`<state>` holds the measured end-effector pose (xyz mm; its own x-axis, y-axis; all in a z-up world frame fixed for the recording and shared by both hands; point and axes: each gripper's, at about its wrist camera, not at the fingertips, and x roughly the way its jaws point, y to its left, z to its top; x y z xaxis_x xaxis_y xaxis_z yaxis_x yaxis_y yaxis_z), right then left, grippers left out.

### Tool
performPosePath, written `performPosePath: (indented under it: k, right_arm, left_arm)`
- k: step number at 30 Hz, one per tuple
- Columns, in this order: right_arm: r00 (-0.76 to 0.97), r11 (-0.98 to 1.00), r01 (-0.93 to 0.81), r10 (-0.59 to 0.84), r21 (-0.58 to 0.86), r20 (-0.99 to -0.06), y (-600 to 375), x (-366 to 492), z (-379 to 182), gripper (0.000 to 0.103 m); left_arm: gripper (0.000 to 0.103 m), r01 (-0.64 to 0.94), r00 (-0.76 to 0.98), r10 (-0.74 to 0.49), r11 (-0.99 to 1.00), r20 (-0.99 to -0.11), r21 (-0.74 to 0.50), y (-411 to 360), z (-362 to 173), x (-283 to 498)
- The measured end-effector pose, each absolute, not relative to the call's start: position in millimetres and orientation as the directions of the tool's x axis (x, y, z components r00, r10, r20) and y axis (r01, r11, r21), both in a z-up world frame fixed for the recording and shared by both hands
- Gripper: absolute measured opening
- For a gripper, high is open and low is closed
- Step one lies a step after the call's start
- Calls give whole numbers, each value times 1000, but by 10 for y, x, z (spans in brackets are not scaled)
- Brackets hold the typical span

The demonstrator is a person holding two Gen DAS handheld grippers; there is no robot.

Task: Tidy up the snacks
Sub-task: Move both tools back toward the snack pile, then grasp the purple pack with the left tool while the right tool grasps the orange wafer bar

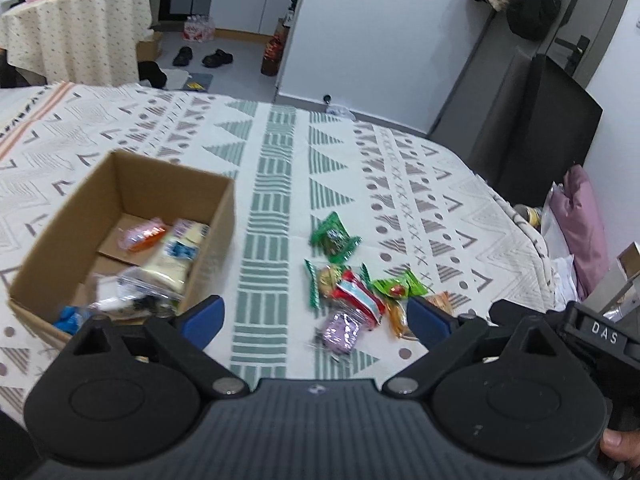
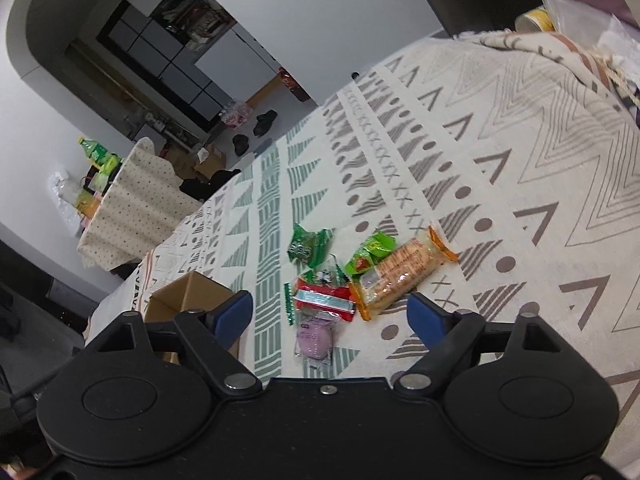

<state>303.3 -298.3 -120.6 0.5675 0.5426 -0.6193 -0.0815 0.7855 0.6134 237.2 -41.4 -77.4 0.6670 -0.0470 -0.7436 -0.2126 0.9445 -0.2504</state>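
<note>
White walls, a dark door and a second cloth-draped table fill the background of the left wrist view, behind a table under a patterned tablecloth (image 1: 280, 152) of green and grey triangles and stripes. On the left of that cloth stands an open cardboard box (image 1: 216, 232), already holding several wrapped snacks: an orange-pink packet (image 1: 142, 236), a cream packet with blue print (image 1: 176, 256) and some clear and blue wrappers near its front wall. To the right of the box, apart from it, a loose pile of snacks lies on the cloth: a green wrapper (image 1: 334, 237) sits by itself at the far side, and nearer are a red packet (image 1: 356, 294), a light green sweet (image 1: 394, 286) and a purple packet (image 1: 340, 330). The left gripper (image 1: 314, 316) hovers over the near edge with its blue-padded jaws wide apart and nothing between them. Part of a hand (image 1: 620, 448) shows at the lower right corner.

Seen from the right wrist, the same tablecloth (image 2: 500, 160) tilts across the frame. The pile lies just ahead: the green wrapper (image 2: 308, 244), the light green sweet (image 2: 370, 254), a long orange cracker packet (image 2: 400, 272) touching it, the red packet (image 2: 324, 300) and the purple packet (image 2: 314, 338) nearest. The right gripper (image 2: 330, 316) has its jaws spread, empty, flanking the pile. One corner of the cardboard box (image 2: 188, 292) shows at left.
</note>
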Motion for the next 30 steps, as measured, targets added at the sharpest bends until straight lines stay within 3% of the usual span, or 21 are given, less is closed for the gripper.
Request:
performPosePath:
  k: [4, 9, 21, 30]
  right_arm:
    - [546, 781, -57, 546, 622, -636, -2991, 3113, -1332, 77]
    - [518, 773, -32, 555, 633, -651, -2944, 3221, -1457, 69]
    - [486, 778, 14, 544, 629, -684, -2897, 3449, -1707, 66]
    - [477, 783, 45, 529, 620, -702, -2846, 3636, -1912, 65]
  left_arm:
    - [85, -208, 642, -69, 943, -763, -261, -480, -970, 2482]
    - [81, -203, 619, -72, 947, -782, -248, -546, -1164, 2611]
    - [77, -169, 533, -112, 957, -838, -235, -700, -1699, 3021]
    - [67, -157, 497, -128, 959, -858, -234, -738, -2010, 3215]
